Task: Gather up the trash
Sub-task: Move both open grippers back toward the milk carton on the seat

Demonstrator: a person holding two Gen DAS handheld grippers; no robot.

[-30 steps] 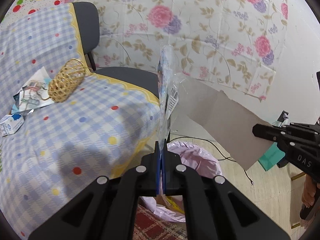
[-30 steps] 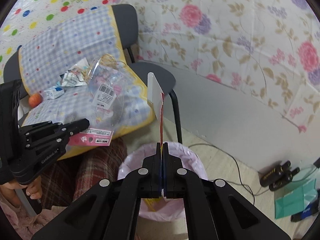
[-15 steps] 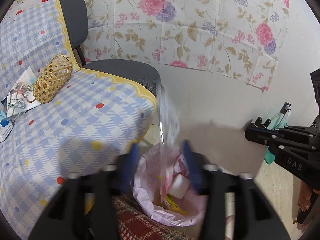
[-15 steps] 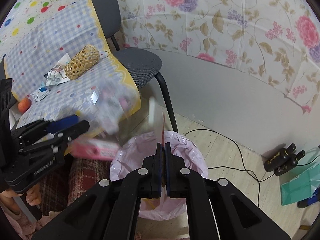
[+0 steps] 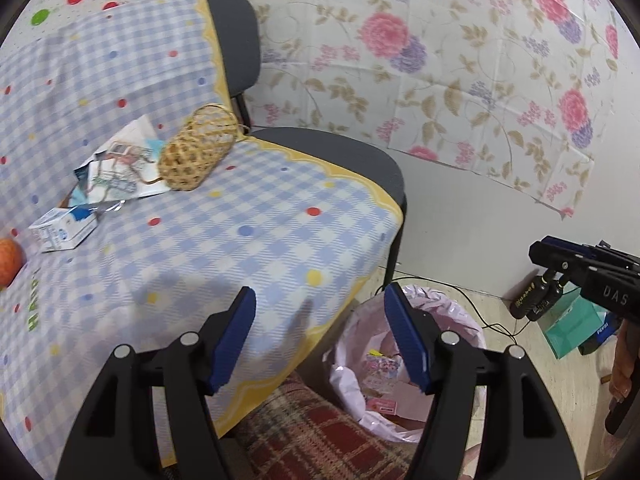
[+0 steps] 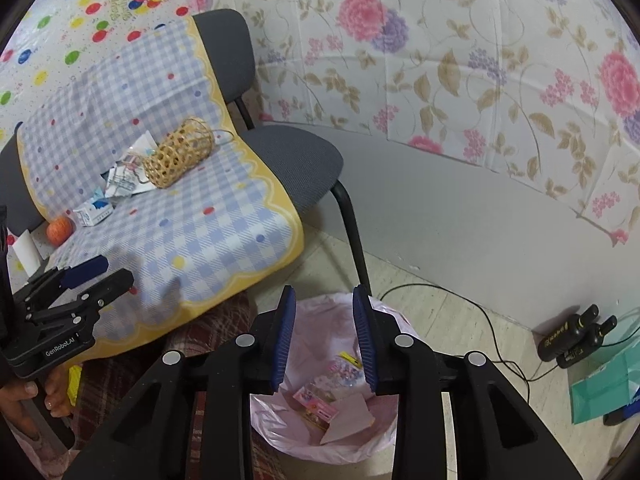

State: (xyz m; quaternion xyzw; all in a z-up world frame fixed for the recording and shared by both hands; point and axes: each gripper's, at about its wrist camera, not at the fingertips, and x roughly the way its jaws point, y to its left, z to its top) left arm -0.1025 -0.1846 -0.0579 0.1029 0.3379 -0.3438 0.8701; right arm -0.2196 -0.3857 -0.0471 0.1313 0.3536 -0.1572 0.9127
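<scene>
A bin with a pink liner [image 6: 384, 312] stands on the floor beside the chairs; it also shows in the left wrist view [image 5: 456, 316]. A clear plastic wrapper [image 6: 344, 372], a pink packet [image 6: 316, 400] and a brown card [image 6: 348, 416] lie inside it. My right gripper [image 6: 323, 300] is open and empty right above the bin. My left gripper [image 5: 318, 302] is open and empty over the checked cloth's edge, left of the bin. On the checked cloth [image 5: 224, 248] lie crumpled wrappers [image 5: 116, 168] and a small white carton [image 5: 64, 228].
A woven bamboo basket [image 5: 196, 148] lies on its side on the cloth, and an orange [image 5: 8, 260] sits at its left edge. The cloth covers grey chairs [image 6: 296, 160]. Black radios [image 6: 572, 336], a teal bag [image 6: 604, 384] and a cable lie on the floor at right.
Both grippers opened and let go of their trash. The plastic wrapper and the card dropped into the bin. The left gripper swung back toward the cloth.
</scene>
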